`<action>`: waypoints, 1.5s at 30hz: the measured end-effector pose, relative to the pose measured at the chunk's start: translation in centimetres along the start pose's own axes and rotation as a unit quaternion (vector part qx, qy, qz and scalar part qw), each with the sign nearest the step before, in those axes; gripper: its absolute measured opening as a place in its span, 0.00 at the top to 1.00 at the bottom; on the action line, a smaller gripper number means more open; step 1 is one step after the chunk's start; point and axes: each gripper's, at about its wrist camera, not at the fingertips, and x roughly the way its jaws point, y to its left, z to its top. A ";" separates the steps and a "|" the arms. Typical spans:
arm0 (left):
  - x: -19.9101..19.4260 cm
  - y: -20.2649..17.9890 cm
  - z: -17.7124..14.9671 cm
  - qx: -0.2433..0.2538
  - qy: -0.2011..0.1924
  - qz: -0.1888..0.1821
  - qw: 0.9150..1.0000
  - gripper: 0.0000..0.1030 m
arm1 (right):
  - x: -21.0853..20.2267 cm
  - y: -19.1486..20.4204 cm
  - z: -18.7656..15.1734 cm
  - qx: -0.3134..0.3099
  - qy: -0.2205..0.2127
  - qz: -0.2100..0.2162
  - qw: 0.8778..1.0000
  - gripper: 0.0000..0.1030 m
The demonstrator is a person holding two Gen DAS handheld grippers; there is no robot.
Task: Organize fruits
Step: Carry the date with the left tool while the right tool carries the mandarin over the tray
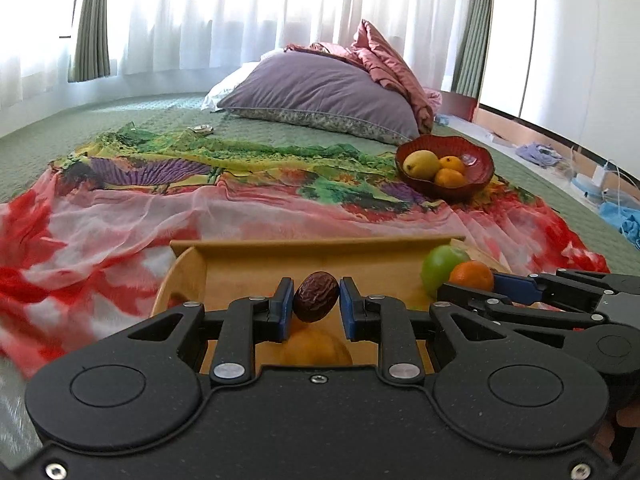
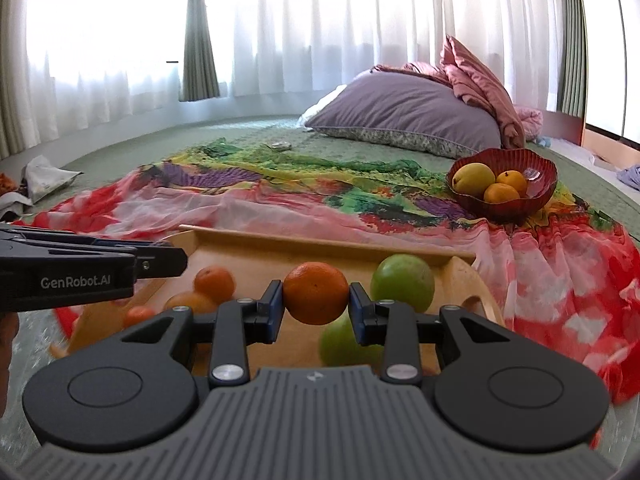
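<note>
My left gripper (image 1: 316, 300) is shut on a dark brown wrinkled date (image 1: 316, 297), held above the wooden tray (image 1: 304, 262). My right gripper (image 2: 316, 296) is shut on an orange (image 2: 316, 293), also above the wooden tray (image 2: 320, 250); that orange shows at the right of the left wrist view (image 1: 472, 276). The tray holds two green apples (image 2: 402, 282), (image 2: 344, 346) and several small oranges (image 2: 214, 282). A red glass bowl (image 2: 538, 194) further back on the right holds a yellow fruit (image 2: 474, 178) and two oranges (image 2: 502, 194); the bowl also shows in the left wrist view (image 1: 476, 178).
A colourful scarf (image 2: 240, 200) is spread on the green bedspread (image 2: 248, 132) under tray and bowl. A purple pillow (image 2: 408, 114) and pink quilt (image 2: 476, 76) lie at the back. Crumpled wrappers (image 2: 44, 178) sit far left. Clutter lies beyond the bed's right edge (image 1: 600, 184).
</note>
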 end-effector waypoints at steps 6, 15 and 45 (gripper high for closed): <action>3.8 1.3 2.5 -0.020 0.038 0.000 0.999 0.78 | 2.9 -0.8 1.8 -0.003 0.026 -0.008 1.000 0.62; 9.9 1.6 5.1 -0.008 0.092 0.027 0.995 0.78 | 7.1 -1.2 3.5 0.002 0.082 -0.008 0.997 0.62; 15.8 1.1 3.3 0.023 0.158 0.059 0.985 0.78 | 11.9 -0.2 1.7 -0.016 0.139 -0.018 0.990 0.62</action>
